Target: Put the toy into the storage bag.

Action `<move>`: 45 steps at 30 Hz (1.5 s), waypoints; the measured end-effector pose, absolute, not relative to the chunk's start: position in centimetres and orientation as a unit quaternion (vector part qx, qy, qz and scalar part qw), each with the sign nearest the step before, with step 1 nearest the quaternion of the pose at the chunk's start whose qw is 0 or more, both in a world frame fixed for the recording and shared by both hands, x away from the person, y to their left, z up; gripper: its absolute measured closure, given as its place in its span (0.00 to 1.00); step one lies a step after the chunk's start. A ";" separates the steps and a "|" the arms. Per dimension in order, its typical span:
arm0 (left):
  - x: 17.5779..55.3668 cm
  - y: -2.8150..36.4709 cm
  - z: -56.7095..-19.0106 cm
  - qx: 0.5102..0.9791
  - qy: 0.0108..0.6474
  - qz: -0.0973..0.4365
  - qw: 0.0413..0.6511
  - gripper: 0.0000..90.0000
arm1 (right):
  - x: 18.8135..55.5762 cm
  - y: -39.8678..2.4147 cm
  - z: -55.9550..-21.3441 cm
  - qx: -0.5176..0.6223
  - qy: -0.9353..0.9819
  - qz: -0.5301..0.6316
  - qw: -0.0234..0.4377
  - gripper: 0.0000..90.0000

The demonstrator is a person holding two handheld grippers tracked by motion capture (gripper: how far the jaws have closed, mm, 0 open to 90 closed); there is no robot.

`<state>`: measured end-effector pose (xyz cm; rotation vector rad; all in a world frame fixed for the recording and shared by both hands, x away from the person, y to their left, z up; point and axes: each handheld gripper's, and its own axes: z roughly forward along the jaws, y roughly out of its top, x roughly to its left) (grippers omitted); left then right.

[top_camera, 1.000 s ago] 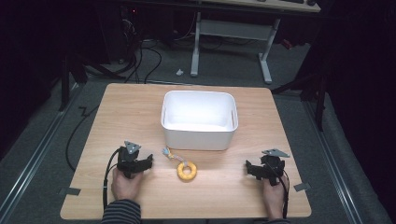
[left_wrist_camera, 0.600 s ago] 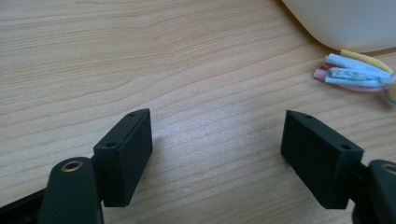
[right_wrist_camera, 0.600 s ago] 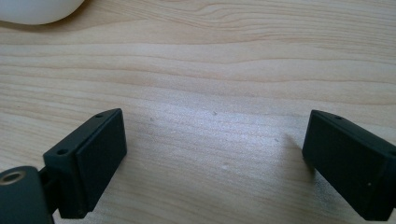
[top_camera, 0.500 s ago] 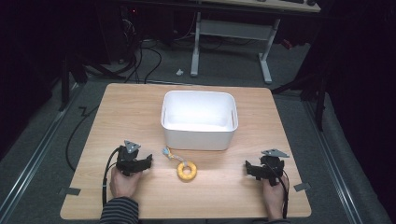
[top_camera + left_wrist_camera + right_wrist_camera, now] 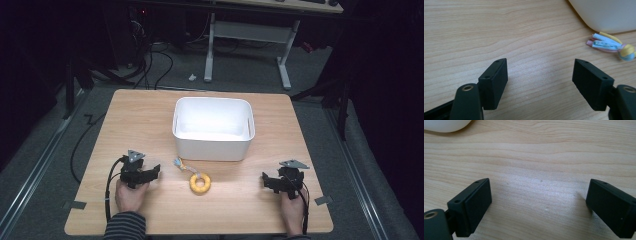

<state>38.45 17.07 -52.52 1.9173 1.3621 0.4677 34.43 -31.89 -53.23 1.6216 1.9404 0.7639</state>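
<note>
A yellow ring toy (image 5: pixel 200 184) lies on the wooden table (image 5: pixel 140 120) in front of a white bin (image 5: pixel 213 128). A tassel of pale blue, yellow and pink strips (image 5: pixel 181 164) trails from the ring; the same tassel (image 5: pixel 607 44) lies ahead and to the right in the left gripper view. My left gripper (image 5: pixel 156 171) rests on the table left of the ring, jaws wide apart, nothing between them (image 5: pixel 540 85). My right gripper (image 5: pixel 264 179) sits near the table's front right, open over bare wood (image 5: pixel 539 207).
The bin is empty and stands mid-table; its curved wall (image 5: pixel 604 15) and corner (image 5: pixel 446 125) appear in the gripper views. Cables and desk legs (image 5: pixel 210 45) lie on the floor beyond the far edge. Tape tabs mark the front corners (image 5: pixel 74 204).
</note>
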 end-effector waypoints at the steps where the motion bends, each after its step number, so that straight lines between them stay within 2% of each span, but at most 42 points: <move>1: 38.4 17.2 -52.3 0.742 0.532 0.177 0.368 0.32 | 34.4 -31.9 -53.2 0.594 0.713 0.279 0.248 0.07; 15: 37.5 17.7 -49.8 0.743 0.529 0.183 0.366 0.34 | 34.4 -31.8 -53.2 0.590 0.716 0.282 0.245 0.07; 45: 36.0 13.2 -46.0 0.790 0.462 0.182 0.360 0.38 | 34.3 -31.7 -53.2 0.585 0.721 0.282 0.243 0.07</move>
